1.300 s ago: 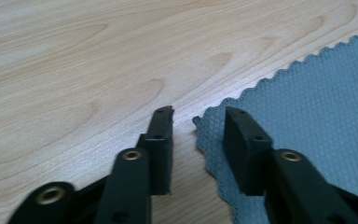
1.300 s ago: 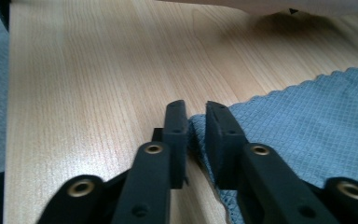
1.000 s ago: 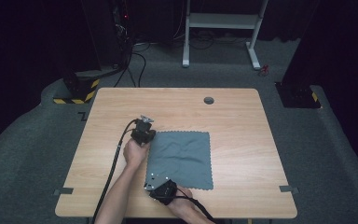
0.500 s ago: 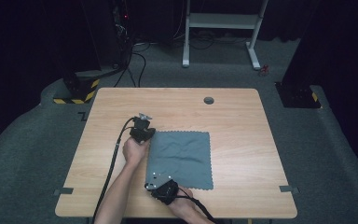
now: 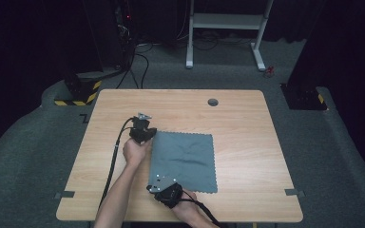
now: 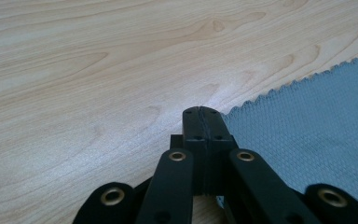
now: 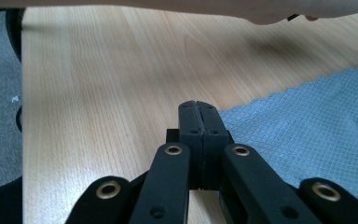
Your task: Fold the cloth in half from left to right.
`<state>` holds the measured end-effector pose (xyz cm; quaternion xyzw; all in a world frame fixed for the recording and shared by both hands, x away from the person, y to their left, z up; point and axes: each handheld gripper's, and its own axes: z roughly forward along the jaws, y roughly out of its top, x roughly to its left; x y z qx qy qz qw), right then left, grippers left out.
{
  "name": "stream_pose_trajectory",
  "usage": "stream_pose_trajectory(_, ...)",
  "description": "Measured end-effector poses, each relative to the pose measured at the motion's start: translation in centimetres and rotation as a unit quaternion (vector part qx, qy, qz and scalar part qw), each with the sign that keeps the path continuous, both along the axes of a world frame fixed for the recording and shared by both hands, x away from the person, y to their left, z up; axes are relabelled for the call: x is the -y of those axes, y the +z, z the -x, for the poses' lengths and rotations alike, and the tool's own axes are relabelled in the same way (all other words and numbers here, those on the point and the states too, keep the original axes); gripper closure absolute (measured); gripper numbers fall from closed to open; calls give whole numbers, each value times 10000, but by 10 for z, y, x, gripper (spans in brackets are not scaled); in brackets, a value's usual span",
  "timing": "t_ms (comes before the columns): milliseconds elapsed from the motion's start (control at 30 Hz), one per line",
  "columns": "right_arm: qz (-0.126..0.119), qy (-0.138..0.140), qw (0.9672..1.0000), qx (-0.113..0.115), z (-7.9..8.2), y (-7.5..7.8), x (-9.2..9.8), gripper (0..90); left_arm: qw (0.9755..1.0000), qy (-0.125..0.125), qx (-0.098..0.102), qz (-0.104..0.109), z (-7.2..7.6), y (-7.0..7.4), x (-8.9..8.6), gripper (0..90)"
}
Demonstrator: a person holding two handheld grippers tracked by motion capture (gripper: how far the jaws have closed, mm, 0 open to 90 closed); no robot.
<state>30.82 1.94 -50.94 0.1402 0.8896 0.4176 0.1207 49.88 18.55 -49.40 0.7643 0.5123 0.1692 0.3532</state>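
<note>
Centre of the high view: both grippers, left gripper and right gripper, fingers closed on grey cloth corners. Lift both evenly, keeping the edge taut off the counter.

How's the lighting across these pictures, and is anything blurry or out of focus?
High view: the light wooden table is lit evenly, the room behind falls nearly black. Left gripper view: soft glare on the wood, the grey-blue woven cloth sharp, the nearest jaw links soft. Right gripper view: the forearm along the top edge is blurred.
</note>
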Motion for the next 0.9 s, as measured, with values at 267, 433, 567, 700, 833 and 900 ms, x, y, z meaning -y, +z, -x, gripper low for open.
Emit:
stream_pose_trajectory(267, -52, 28, 10000, 4, 0, 5, -3, 900, 10000, 3, 0, 1, 0, 2, -6, 900)
stream_pose_trajectory(433, -82, 128, 9999, 21, 0, 11, -10, 900, 10000, 9, 33, -24, 3, 9, -14, 900)
stream_pose_trajectory(567, -140, 200, 9997, -36, 0, 13, -16, 900, 9998, 14, 12, -183, 5, 12, -19, 900)
stream_pose_trajectory(700, -152, 245, 9996, -24, 2, 15, -19, 900, 9997, 16, 22, -233, 7, 14, -24, 900)
stream_pose_trajectory(833, -196, 281, 9994, 5, 1, 18, -18, 900, 10000, 8, 32, 12, 8, 18, -27, 900)
stream_pose_trajectory(900, -208, 249, 9995, -28, 1, 17, -15, 900, 9999, -62, 113, 9, 9, 20, -22, 900)
